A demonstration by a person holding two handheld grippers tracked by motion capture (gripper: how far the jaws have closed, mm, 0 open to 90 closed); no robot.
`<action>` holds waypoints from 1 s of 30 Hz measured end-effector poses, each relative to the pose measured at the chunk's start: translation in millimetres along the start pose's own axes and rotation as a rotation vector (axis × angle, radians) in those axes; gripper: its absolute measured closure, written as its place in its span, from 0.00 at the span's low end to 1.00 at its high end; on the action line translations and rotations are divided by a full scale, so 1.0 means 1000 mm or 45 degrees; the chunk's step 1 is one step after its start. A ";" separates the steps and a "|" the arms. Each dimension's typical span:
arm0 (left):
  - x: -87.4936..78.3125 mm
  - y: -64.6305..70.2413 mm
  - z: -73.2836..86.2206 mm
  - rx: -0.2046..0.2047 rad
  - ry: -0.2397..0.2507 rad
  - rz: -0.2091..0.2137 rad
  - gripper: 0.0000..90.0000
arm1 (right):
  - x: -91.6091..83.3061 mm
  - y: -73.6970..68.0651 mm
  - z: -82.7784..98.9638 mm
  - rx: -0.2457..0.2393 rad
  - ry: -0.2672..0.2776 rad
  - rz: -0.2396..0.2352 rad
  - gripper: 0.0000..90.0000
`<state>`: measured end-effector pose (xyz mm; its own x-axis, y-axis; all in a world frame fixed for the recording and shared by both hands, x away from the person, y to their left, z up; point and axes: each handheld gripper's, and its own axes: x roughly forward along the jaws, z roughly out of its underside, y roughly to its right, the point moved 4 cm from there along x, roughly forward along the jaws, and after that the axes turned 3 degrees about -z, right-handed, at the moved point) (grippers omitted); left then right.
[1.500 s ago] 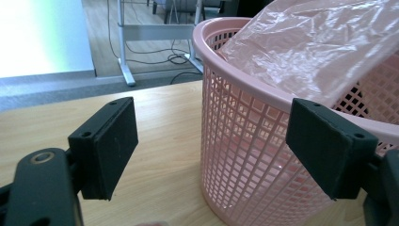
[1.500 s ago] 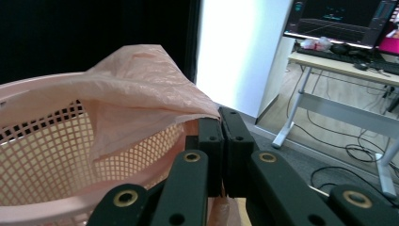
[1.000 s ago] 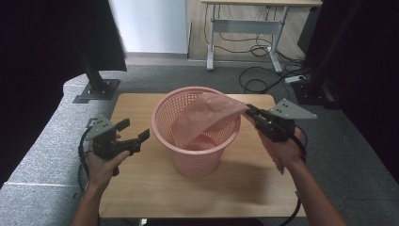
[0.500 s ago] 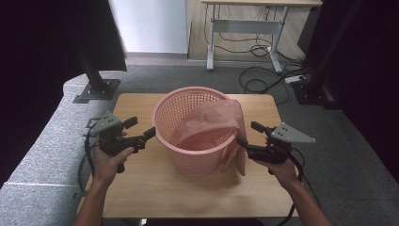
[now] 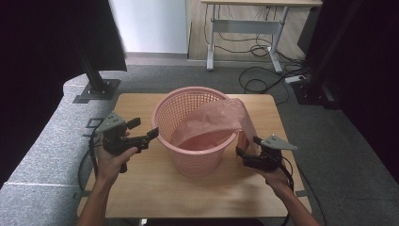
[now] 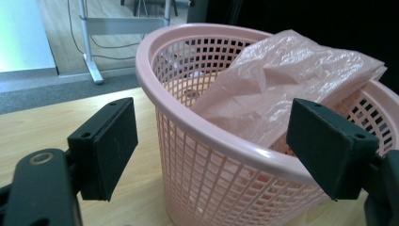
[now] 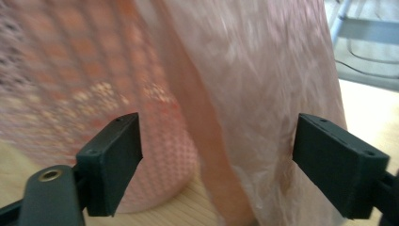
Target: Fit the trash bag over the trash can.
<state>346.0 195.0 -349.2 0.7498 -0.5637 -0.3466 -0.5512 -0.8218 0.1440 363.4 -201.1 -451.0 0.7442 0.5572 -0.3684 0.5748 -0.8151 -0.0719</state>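
**Bag draped over basket rim, right jaws spread beside it**

The pink plastic bag [image 5: 221,123] is draped over the pink mesh basket [image 5: 188,155], its long axis hanging down outside. The right gripper [image 5: 245,153], nearer, has just been opening; the bag's hanging edge lies unpinched between the spread jaws. The left gripper [image 5: 149,136] is held spread beside the basket's opposite wall.

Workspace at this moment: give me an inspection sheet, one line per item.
Surface: wooden table, level.
Job's things: pink basket upright; pink plastic bag draped over its rim, hanging outside.
Clutter: nothing seen.
Grippers: left gripper open beside the rim; right gripper low by the hanging bag, jaws just opened, bag between them, unpinched.
Cables: floor cables; one trails from each gripper.
Surroundings: grey floor, desk frame, dark curtains.
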 end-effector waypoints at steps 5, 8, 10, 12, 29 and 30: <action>-0.002 -0.001 0.001 -0.001 0.007 0.014 0.19 | 0.019 0.016 0.014 -0.070 -0.046 0.097 0.49; -0.004 0.000 0.001 0.011 0.010 0.017 0.19 | 0.018 0.021 0.014 -0.068 -0.047 0.089 0.65; -0.005 0.000 0.001 0.014 0.011 0.019 0.19 | 0.012 0.026 0.011 -0.049 -0.022 0.087 0.83; -0.005 0.000 0.000 0.016 0.009 0.022 0.20 | 0.004 0.031 0.004 -0.031 0.019 0.079 0.93; -0.003 0.009 -0.005 0.048 0.029 0.048 0.23 | -0.058 0.021 -0.100 -0.090 0.362 -0.061 0.96; -0.003 0.010 -0.006 0.051 0.031 0.050 0.23 | -0.059 0.019 -0.105 -0.095 0.372 -0.073 0.96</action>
<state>340.5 188.1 -341.3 0.7358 -0.5975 -0.3186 -0.5940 -0.7955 0.1200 365.9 -233.4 -333.4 0.7698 0.6329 -0.0828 0.6342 -0.7731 -0.0128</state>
